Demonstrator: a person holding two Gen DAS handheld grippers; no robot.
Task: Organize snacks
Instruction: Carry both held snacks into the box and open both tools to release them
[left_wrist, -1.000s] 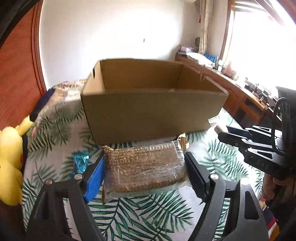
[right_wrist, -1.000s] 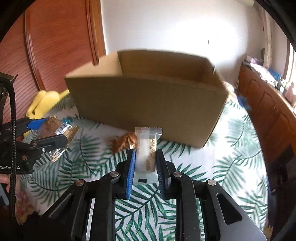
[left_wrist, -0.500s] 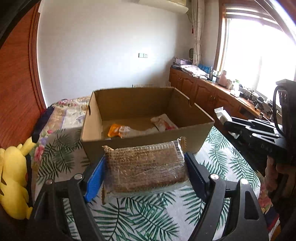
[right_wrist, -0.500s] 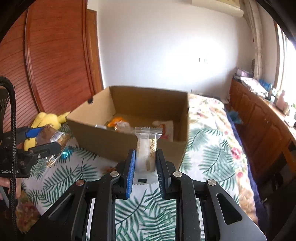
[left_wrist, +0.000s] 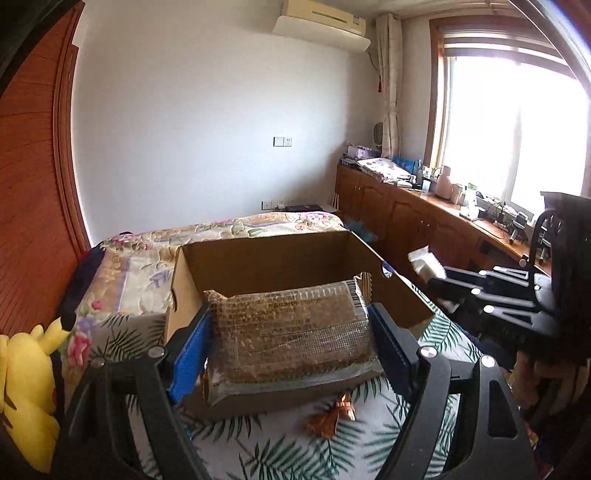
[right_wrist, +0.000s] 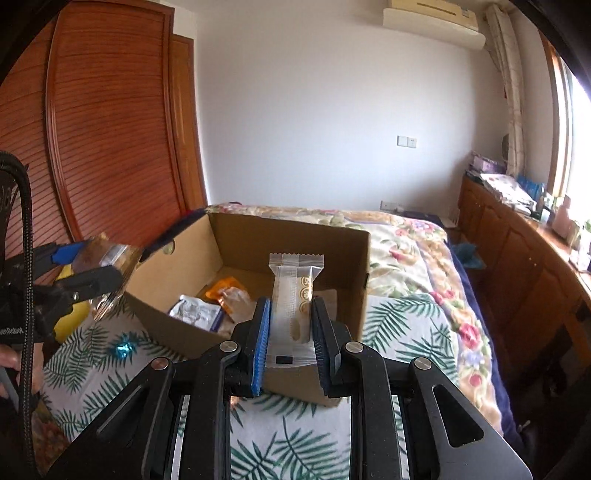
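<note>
My left gripper (left_wrist: 290, 345) is shut on a brown snack pack in clear wrap (left_wrist: 291, 332) and holds it above the near edge of the open cardboard box (left_wrist: 266, 262). My right gripper (right_wrist: 291, 325) is shut on a small white snack packet (right_wrist: 295, 295), held upright over the box's near wall (right_wrist: 173, 317). Inside the box lie an orange packet (right_wrist: 223, 288) and a white packet (right_wrist: 195, 312). The left gripper shows in the right wrist view (right_wrist: 88, 269); the right one shows in the left wrist view (left_wrist: 436, 275).
The box stands on a bed with a palm-leaf cover (right_wrist: 303, 443). A brown wrapped candy (left_wrist: 334, 415) and a blue candy (right_wrist: 122, 349) lie on the cover in front of the box. A yellow plush toy (left_wrist: 26, 387) sits at the left. Wooden cabinets (right_wrist: 517, 266) line the right wall.
Both grippers have risen and moved forward with their snacks, from in front of the box to above its near edge. The box's inside has come into view.
</note>
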